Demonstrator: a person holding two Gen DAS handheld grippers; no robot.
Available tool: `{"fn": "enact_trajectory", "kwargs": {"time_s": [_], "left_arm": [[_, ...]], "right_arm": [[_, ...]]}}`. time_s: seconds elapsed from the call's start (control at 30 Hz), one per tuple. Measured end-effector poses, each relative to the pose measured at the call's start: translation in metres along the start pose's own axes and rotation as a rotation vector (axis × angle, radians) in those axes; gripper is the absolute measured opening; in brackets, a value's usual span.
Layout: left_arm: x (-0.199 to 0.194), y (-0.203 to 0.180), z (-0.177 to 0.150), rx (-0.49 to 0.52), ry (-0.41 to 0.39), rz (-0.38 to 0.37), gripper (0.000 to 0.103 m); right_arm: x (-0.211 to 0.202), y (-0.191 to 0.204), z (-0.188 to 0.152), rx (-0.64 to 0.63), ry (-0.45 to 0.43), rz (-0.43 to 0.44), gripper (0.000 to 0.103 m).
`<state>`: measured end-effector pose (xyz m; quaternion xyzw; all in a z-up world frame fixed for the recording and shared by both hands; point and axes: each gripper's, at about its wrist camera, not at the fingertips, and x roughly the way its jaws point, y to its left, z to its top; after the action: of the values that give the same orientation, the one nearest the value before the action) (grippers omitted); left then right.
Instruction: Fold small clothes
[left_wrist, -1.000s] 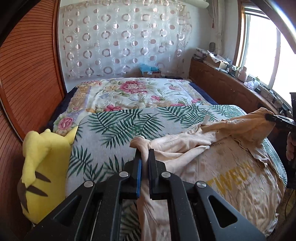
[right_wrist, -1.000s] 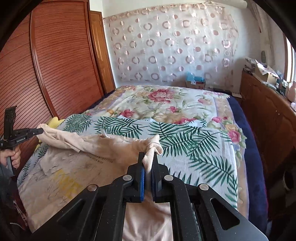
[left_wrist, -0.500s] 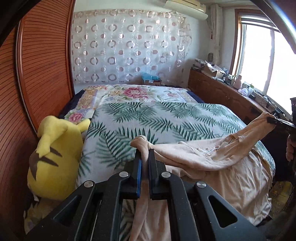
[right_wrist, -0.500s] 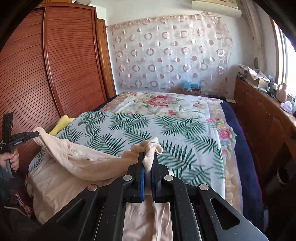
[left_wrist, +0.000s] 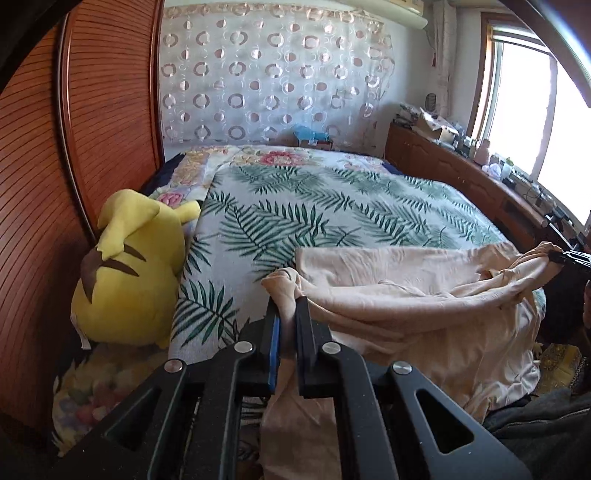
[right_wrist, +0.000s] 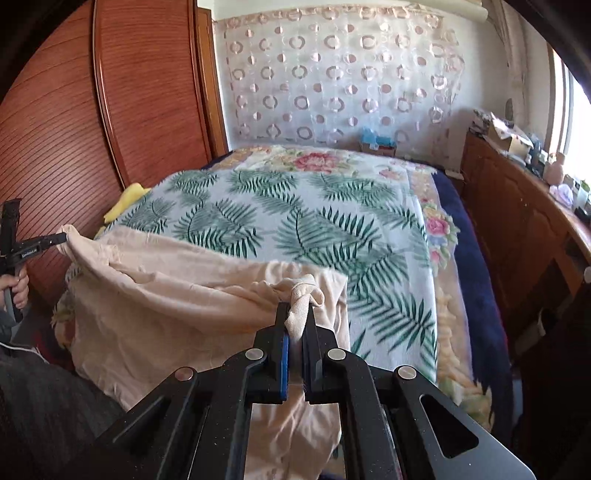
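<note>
Evidently each gripper, left gripper (left_wrist: 286, 321) and right gripper (right_wrist: 295, 325), clenches a corner of the shirt (left_wrist: 424, 295), stretching it taut between them for folding over the bed (left_wrist: 295, 206) ahead.

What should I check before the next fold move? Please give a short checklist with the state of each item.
1. Left gripper shut on the beige garment: ok.
2. Right gripper shut on its bunched corner: ok.
3. Cloth between the grippers taut: not ok, it sags in folds.
4. Far edge lies flat on the leaf-print blanket: ok.
5. Yellow plush toy apart from the garment: ok.
6. Lower hem position: cannot tell.
</note>
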<state>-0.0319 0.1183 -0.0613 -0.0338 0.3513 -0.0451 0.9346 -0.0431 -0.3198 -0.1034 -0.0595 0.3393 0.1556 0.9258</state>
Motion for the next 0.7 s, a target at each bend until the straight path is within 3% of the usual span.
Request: {"fn": "enact_trajectory", "kwargs": {"time_s": [0.17, 0.37, 0.4, 0.53, 0.57, 0.7], "left_arm": [[0.007, -0.005, -0.002, 0.012, 0.024, -0.012, 0.012], [-0.002, -0.004, 0.012, 0.031, -0.008, 0.013, 0.044], [-0.004, -0.004, 0.016, 0.031, -0.018, 0.005, 0.044], [0.003, -0.003, 0.03, 0.04, -0.022, -0.015, 0.07], [0.009, -0.003, 0.034, 0.041, -0.016, -0.024, 0.071], [0.032, -0.005, 0.048, 0.045, 0.007, -0.032, 0.071]], "right_arm": [[0.018, -0.005, -0.011, 0.021, 0.08, -0.011, 0.005], [0.009, -0.005, 0.004, 0.014, 0.047, -0.102, 0.013], [0.004, -0.006, 0.007, 0.015, 0.027, -0.103, 0.014], [-0.006, -0.008, 0.024, -0.001, -0.025, -0.13, 0.04], [-0.005, -0.008, 0.028, -0.005, -0.034, -0.14, 0.045], [0.014, -0.011, 0.042, -0.003, -0.045, -0.139, 0.049]]}}
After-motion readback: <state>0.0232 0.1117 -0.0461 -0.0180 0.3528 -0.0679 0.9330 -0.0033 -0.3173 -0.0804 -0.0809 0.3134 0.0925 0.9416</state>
